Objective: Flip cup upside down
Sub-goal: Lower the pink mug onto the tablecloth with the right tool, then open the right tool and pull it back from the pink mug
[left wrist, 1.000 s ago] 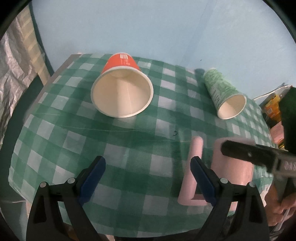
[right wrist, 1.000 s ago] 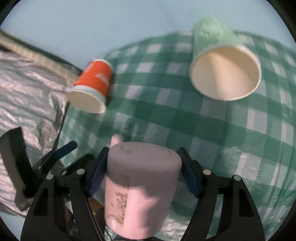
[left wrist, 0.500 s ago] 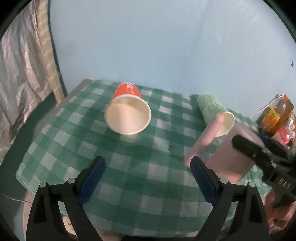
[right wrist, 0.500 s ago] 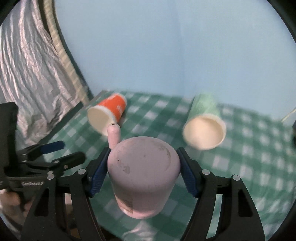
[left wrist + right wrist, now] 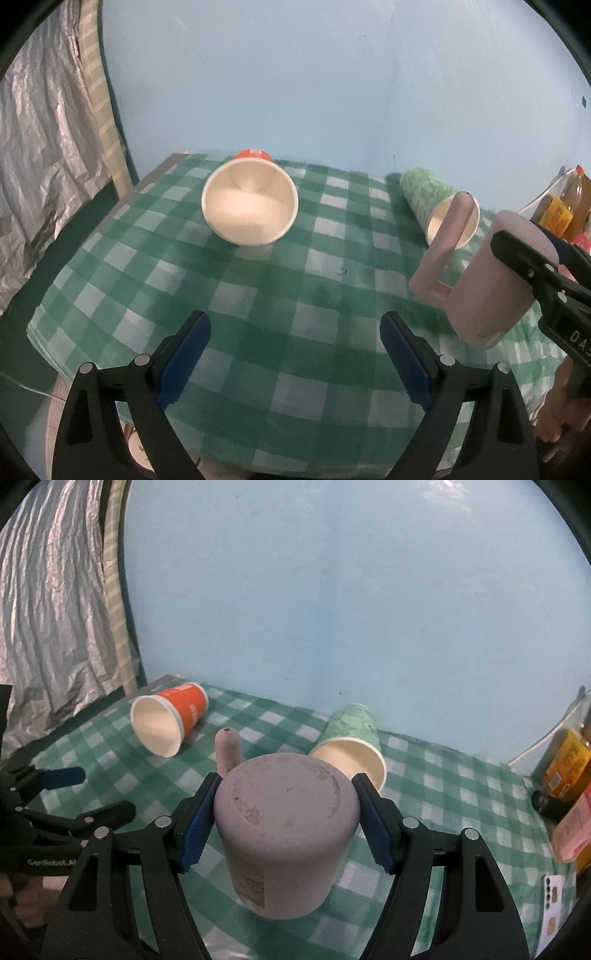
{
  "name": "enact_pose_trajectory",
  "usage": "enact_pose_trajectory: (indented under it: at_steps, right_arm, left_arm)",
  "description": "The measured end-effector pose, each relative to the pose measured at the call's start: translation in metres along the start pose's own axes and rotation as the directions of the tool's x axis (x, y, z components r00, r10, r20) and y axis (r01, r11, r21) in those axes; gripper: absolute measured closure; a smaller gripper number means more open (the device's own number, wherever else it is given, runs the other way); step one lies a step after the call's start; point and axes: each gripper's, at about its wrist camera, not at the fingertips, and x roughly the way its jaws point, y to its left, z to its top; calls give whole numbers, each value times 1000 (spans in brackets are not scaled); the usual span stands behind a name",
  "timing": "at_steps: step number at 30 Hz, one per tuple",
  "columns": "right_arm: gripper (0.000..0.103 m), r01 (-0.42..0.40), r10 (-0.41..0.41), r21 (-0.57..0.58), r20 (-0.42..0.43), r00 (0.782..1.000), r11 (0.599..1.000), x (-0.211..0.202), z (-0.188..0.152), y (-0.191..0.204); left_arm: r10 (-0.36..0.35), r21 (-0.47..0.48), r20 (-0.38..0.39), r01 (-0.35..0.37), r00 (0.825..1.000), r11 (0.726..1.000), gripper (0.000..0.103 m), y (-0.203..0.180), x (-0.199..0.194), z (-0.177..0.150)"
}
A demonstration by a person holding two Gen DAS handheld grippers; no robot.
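My right gripper (image 5: pixel 284 823) is shut on a pink mug (image 5: pixel 284 834), base up and mouth down, held just above the green checked tablecloth (image 5: pixel 443 786). Its handle (image 5: pixel 228 749) points away from me. In the left wrist view the mug (image 5: pixel 491 280) hangs at the right, tilted, with its handle (image 5: pixel 443 251) toward the left. My left gripper (image 5: pixel 295 354) is open and empty over the near part of the cloth (image 5: pixel 258 295).
An orange paper cup (image 5: pixel 251 206) (image 5: pixel 170 716) and a green paper cup (image 5: pixel 436 203) (image 5: pixel 351 746) lie on their sides. Bottles and packets (image 5: pixel 565 764) stand at the right edge. A phone (image 5: pixel 552 904) lies at the near right. Foil curtain (image 5: pixel 44 147) hangs on the left.
My right gripper has lifted the pink mug off the cloth and turned it from lying on its side to base up. My left gripper pulled back and rose, staying open.
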Motion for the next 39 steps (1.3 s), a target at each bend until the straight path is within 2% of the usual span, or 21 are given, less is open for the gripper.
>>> enact_pose_trajectory:
  at_steps: [10,23,30,34,39]
  right_arm:
    - [31,32,-32,1,44,998,999,2,-23,2]
    - [31,19,-21,54,49,999,998,-3,-31,-6]
    - [30,-4,-3,88,75,997,996,-22,-23,-16]
    - [19,-9,-1,115,91,996,993,-40,-19,-23]
    - [14,-24,12,120,101,995,992,-66,-13,-26]
  left_arm:
    - [16,12,12,-16,1000,1000,9,-8,-1,-9]
    - [7,14,30,-7,1000,1000,9,-13,-8,-14]
    - [3,26,95,-5,995,1000,8,-19,-31,-16]
    - [-2,28,169,-3,986,1000,2,-24,-55,-18]
    - [-26,52,247,13,969,999,1,-32,-86,-25]
